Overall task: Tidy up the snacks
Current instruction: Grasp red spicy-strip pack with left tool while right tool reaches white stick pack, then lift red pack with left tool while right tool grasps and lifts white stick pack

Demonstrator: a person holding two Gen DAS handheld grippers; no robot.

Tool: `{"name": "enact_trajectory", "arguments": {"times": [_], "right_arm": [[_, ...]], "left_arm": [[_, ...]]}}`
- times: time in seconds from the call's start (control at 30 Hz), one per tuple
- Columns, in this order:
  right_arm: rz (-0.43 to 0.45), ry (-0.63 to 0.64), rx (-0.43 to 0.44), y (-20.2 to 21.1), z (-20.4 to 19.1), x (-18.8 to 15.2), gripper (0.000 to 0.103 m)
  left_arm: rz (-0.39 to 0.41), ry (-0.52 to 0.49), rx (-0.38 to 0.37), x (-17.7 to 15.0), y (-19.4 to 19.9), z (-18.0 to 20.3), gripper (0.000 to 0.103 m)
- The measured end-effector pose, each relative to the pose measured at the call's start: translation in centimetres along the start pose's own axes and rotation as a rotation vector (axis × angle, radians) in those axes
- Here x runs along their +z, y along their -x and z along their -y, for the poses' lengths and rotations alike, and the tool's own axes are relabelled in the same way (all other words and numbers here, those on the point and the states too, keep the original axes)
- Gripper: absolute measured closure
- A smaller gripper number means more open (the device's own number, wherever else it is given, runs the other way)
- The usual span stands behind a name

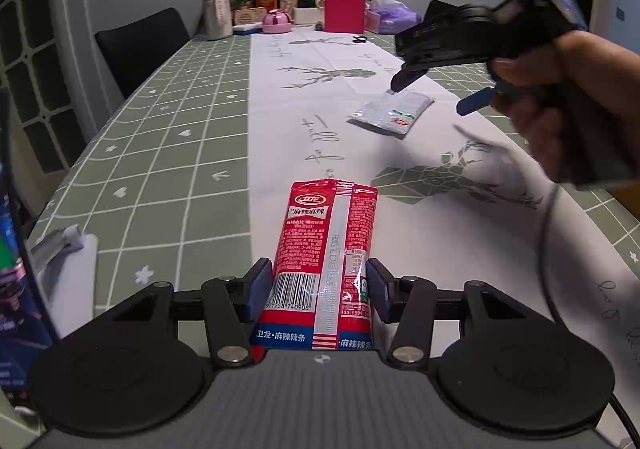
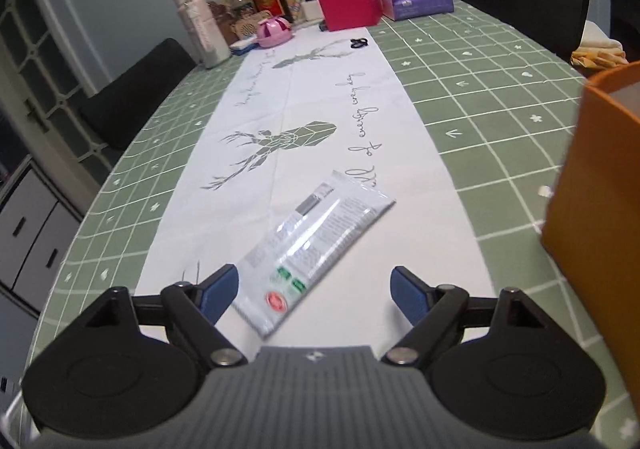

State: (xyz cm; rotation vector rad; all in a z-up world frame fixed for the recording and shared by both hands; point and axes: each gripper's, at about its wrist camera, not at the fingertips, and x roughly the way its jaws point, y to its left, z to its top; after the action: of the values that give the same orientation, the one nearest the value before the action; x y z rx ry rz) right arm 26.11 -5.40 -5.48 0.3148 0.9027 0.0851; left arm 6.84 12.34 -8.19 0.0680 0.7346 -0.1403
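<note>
**Snack packets and hand-held grippers on the surface**

The left hand-held gripper (image 1: 320, 285) is clamped on a red snack packet (image 1: 328, 249): both blue pads press its glossy foil sides near the barcode end. The flat, rectangular packet has a silver centre seam, a white barcode panel and Chinese print, including "卫龙" on a red oval logo and along the blue bottom band. Its far end points out over the white runner (image 2: 304, 109) covering the middle of the surface (image 1: 168, 153), which wears a green cloth with a white grid.

The right hand-held gripper (image 2: 314, 289) stands with jaws apart, nothing pressed between the pads. The near end of a pale grey snack packet (image 2: 316, 241) lies flat on the runner between its fingers, set diagonally, with fine illegible print and green and red marks. An orange box (image 2: 600, 209) stands to the right. Cursive writing on the runner includes "every day".
</note>
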Motion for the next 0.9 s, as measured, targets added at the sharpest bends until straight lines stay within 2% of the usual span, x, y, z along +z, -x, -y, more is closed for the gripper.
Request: {"name": "enact_trajectory", "arguments": {"times": [0.13, 0.27, 0.37, 0.43, 0.53, 0.57, 0.77, 0.9], "right_arm": [[0.006, -0.075, -0.119, -3.0, -1.4, 1.1, 0.018], [0.025, -0.06, -0.223, -4.8, -3.5, 1.6, 0.016], [0.027, 0.027, -0.254, -5.7, -5.1, 1.3, 0.016], [0.03, 0.14, -0.256, -5.7, -6.0, 0.4, 0.02], [0.046, 0.24, -0.184, -4.4, -5.8, -1.0, 0.03], [0.046, 0.268, -0.156, -3.8, -5.5, -1.5, 0.037], [0.026, 0.43, 0.011, 1.4, -1.4, -5.5, 0.044], [0.025, 0.522, 0.111, 5.7, 2.1, -8.8, 0.046]], "left_arm": [[0.012, 0.018, 0.001, -0.6, 0.6, -0.5, 0.044], [0.016, 0.02, 0.0, -1.0, 1.1, -0.8, 0.044], [0.019, 0.022, 0.0, -1.2, 1.3, -0.7, 0.044], [0.019, 0.023, 0.0, -1.2, 1.2, -0.8, 0.044], [0.023, 0.023, 0.0, -1.4, 1.4, -0.8, 0.044], [0.023, 0.024, 0.001, -1.4, 1.4, -0.8, 0.044], [0.023, 0.031, 0.014, -1.3, 1.4, -0.5, 0.043], [0.017, 0.015, -0.005, -1.2, 1.2, 0.2, 0.043]]}}
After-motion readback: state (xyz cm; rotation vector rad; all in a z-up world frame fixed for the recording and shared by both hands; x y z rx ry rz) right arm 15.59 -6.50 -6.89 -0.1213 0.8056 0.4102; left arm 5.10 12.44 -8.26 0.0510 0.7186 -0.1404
